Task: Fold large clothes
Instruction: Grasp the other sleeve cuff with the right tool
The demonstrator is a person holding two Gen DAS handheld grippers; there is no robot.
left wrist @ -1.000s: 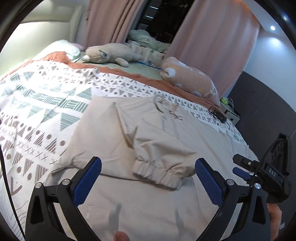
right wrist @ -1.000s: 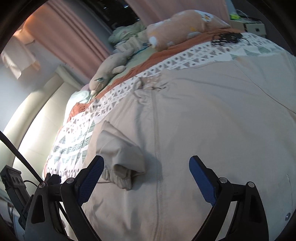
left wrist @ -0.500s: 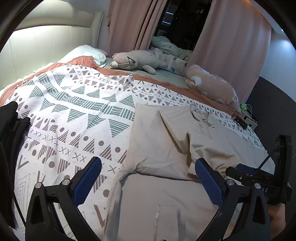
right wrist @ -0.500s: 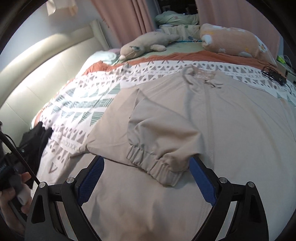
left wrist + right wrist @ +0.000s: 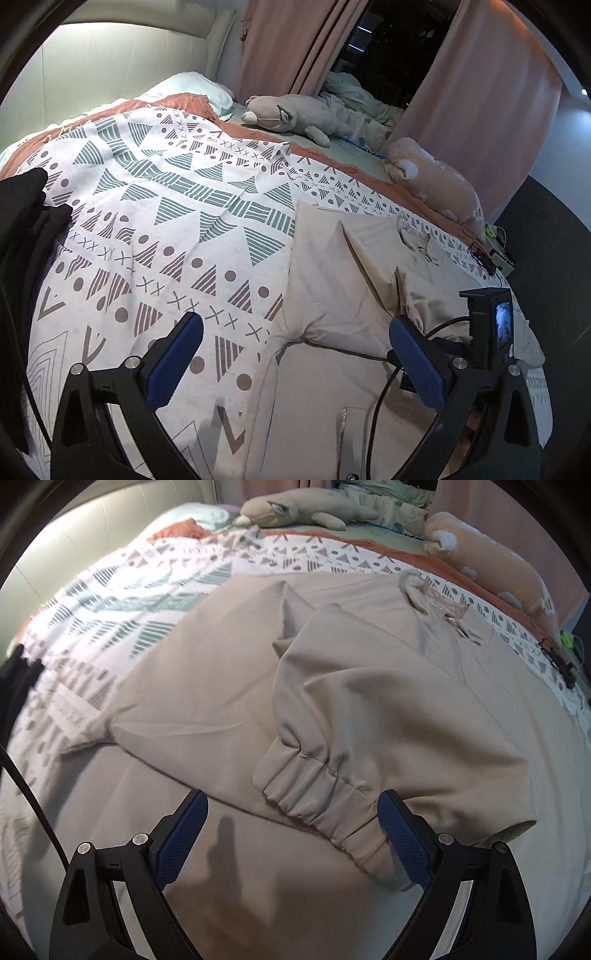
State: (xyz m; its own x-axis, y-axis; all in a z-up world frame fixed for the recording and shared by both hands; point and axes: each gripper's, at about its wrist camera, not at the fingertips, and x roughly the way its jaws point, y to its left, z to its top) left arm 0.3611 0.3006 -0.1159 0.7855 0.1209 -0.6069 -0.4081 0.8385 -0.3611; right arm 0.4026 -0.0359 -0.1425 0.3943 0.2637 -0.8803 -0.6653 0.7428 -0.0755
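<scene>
Left wrist view: our left tool (image 5: 291, 363) is spread, empty, now swung toward 9 o'clock over the bedspread (image 5: 155, 206); jacket (image 5: 332, 280) sits at 3 o'clock.

Right wrist view: right tool (image 5: 291, 843) spread, now nearer the folded-in sleeve cuff (image 5: 325, 797) at 12 — sleeve's done, hem fold prob. next.

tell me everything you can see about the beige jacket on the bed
The beige jacket is a large garment of smooth woven-looking cloth, lying flat, front up, on the patterned bedspread. A centre seam or zip runs down from its collar. One sleeve is folded inward across the chest, ending in a gathered elastic cuff. The right gripper hovers open by the cuff; neither gripper holds it.
</scene>
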